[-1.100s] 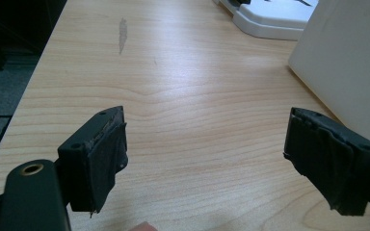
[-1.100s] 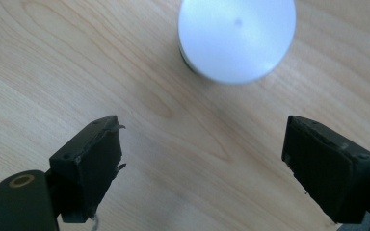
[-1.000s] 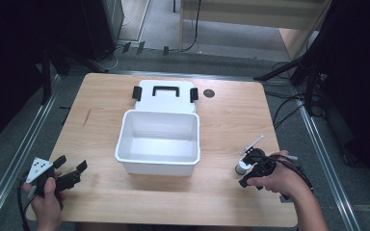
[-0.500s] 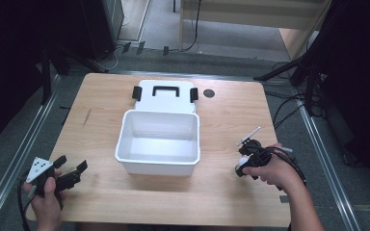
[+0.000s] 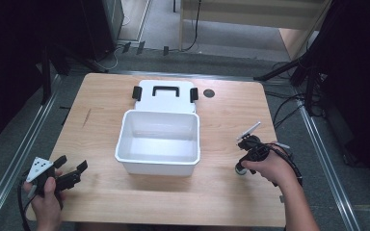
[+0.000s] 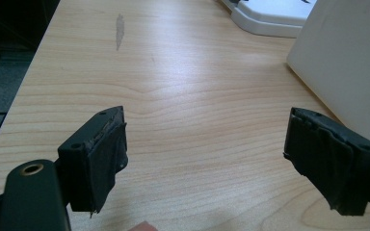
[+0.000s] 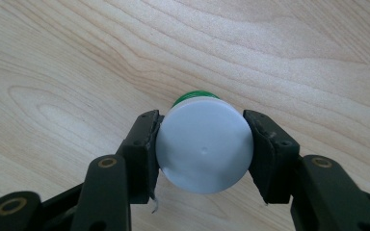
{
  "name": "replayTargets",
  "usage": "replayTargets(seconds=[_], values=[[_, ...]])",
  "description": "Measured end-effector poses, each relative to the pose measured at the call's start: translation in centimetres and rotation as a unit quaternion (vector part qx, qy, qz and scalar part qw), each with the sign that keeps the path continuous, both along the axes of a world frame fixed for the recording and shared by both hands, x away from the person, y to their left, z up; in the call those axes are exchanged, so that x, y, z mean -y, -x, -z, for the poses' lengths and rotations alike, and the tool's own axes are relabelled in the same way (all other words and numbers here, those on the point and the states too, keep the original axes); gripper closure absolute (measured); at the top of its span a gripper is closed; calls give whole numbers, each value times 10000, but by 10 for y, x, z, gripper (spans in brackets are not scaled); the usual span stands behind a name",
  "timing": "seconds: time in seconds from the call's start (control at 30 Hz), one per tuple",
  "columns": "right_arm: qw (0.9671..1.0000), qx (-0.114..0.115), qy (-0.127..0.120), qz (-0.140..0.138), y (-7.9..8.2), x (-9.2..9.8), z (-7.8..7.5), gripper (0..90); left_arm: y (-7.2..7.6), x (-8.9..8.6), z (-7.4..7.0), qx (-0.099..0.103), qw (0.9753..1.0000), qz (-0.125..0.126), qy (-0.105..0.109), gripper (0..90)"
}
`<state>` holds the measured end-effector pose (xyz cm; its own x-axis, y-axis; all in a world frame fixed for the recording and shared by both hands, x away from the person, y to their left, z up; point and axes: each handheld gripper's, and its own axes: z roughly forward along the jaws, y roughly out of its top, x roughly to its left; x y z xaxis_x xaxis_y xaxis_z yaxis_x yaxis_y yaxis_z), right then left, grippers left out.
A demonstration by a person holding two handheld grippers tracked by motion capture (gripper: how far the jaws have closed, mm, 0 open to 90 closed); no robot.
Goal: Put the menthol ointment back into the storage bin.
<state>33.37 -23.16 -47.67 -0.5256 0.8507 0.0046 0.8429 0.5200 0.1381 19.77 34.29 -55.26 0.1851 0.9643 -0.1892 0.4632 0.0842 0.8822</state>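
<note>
A small container with a round white cap (image 7: 203, 149) and a green body (image 7: 192, 97) sits between my right gripper's (image 7: 203, 144) jaws, which are shut on the cap just above the wood. From above, that gripper (image 5: 243, 166) points down at the table right of the white bin (image 5: 156, 166). The bin is open with nothing inside; its white lid (image 5: 165, 96) with black handle and clasps lies flat behind it. My left gripper (image 5: 72, 163) rests at the front left corner, jaws wide apart (image 6: 204, 154) over bare wood, and the bin's wall (image 6: 347, 57) is to its right.
The wooden table (image 5: 101, 192) stands on a dark floor with metal rails along both sides. A black round hole (image 5: 209, 93) marks the tabletop beside the lid. Cables run over the floor at the right (image 5: 289, 108).
My right hand has shifted a little to the left, toward the bin, with the capped container in its jaws. The left gripper has stayed put.
</note>
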Motion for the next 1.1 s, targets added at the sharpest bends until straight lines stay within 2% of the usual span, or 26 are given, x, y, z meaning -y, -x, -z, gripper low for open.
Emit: replayTargets(seconds=[0.2,0.53,0.73,0.93,1.1], values=[[9999,-62,-44,-68,1,-2,-3,516,0,0,0,-4,10000,0,-5,157],[9995,17,-141,-284,3,-18,-30,516,0,0,0,-11,10000,-5,13,157],[9992,1,-189,-342,1,-26,-40,517,0,-1,0,-14,10000,2,28,157],[9988,-138,-309,-360,-5,-38,-53,517,0,-1,0,-35,10000,-7,38,157],[9983,-153,-321,-468,-8,-46,-62,517,0,-1,0,-28,10000,-18,48,157]])
